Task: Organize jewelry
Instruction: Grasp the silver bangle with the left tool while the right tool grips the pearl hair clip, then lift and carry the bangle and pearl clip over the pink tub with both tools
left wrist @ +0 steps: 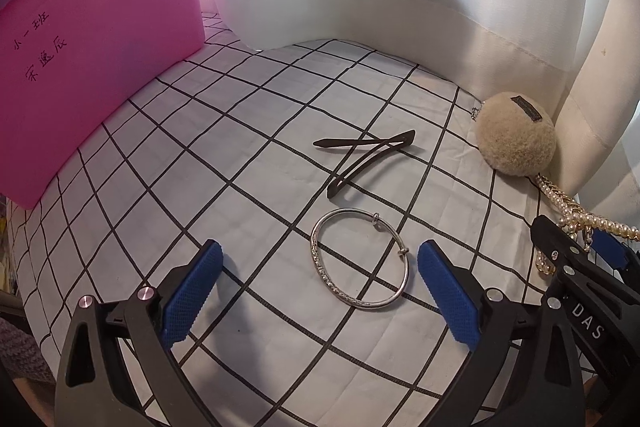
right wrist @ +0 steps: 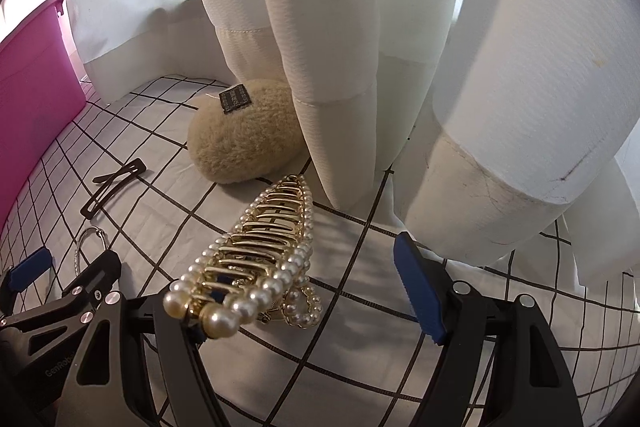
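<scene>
A silver bangle (left wrist: 360, 259) lies flat on the checked cloth, just ahead of my left gripper (left wrist: 320, 251) and between its blue pads. That gripper is open and touches nothing. A gold hair claw set with pearls (right wrist: 260, 259) rests on the cloth inside my right gripper (right wrist: 316, 267), leaning against the left finger and hiding its pad. The right pad (right wrist: 420, 291) stands well clear of the claw, so this gripper is open. Two crossed black hair clips (left wrist: 368, 155) lie beyond the bangle. The right gripper (left wrist: 576, 239) shows at the edge of the left wrist view.
A pink plastic box (left wrist: 100, 67) stands along the left side. A beige fluffy pompom (left wrist: 516, 135) sits at the back right against hanging white curtains (right wrist: 360, 47), which close off the back and right. The checked cloth (left wrist: 240, 155) covers the surface.
</scene>
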Available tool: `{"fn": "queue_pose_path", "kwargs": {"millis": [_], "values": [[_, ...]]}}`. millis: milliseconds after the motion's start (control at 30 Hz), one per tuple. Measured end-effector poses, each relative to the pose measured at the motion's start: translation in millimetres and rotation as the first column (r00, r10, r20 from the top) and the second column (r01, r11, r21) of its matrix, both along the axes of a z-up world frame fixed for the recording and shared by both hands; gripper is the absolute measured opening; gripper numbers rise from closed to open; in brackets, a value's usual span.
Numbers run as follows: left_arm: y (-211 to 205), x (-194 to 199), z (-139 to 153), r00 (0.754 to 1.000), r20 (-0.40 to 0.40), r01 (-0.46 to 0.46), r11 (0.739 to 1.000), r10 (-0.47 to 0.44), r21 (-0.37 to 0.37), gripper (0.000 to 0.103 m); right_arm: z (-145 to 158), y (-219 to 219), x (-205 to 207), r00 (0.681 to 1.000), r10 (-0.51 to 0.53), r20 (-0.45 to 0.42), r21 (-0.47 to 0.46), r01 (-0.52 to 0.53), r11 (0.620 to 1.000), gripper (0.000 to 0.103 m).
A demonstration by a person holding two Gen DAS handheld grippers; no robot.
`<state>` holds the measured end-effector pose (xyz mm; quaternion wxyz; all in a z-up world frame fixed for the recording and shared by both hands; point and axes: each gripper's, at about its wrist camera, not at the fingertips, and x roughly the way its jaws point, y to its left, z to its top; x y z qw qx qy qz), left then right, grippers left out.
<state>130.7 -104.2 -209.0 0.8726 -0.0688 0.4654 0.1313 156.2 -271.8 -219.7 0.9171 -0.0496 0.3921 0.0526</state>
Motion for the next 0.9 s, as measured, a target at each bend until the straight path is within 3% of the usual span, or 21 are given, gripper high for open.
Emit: {"fn": "queue_pose_path", "kwargs": {"millis": [67,133,300,367,900], "values": [[-1.7,-2.4,1.5,1.0,0.011,-0.008,1.0,0.008,0.003,0.086,0.3,0.1,-1.0,1.0,0.003,0.003,0.005,-0.003,1.0,0.07],[-6.8,-7.8,4.6,1.0,0.024,-0.006,1.0,0.005,0.009,0.072,1.3,-3.2,-3.6,1.0,0.002,0.009,0.014,-0.002,1.0,0.066],[-9.4,-12.4,8.5,1.0,0.03,-0.008,1.0,0.008,0.004,0.046,1.7,-7.1,-9.4,1.0,0.005,0.025,0.017,-0.006,1.0,0.037],[-8.9,-12.2,8.7,1.0,0.028,-0.005,1.0,0.005,0.002,0.046,1.7,-6.0,-11.1,1.0,0.009,0.027,0.019,-0.01,1.0,0.029],[15.9,-43.7,19.4,0.999,0.043,0.032,0.999,-0.031,-0.022,0.045,-0.5,1.5,-62.9,0.993,0.113,0.027,0.079,-0.115,0.99,0.029]]}}
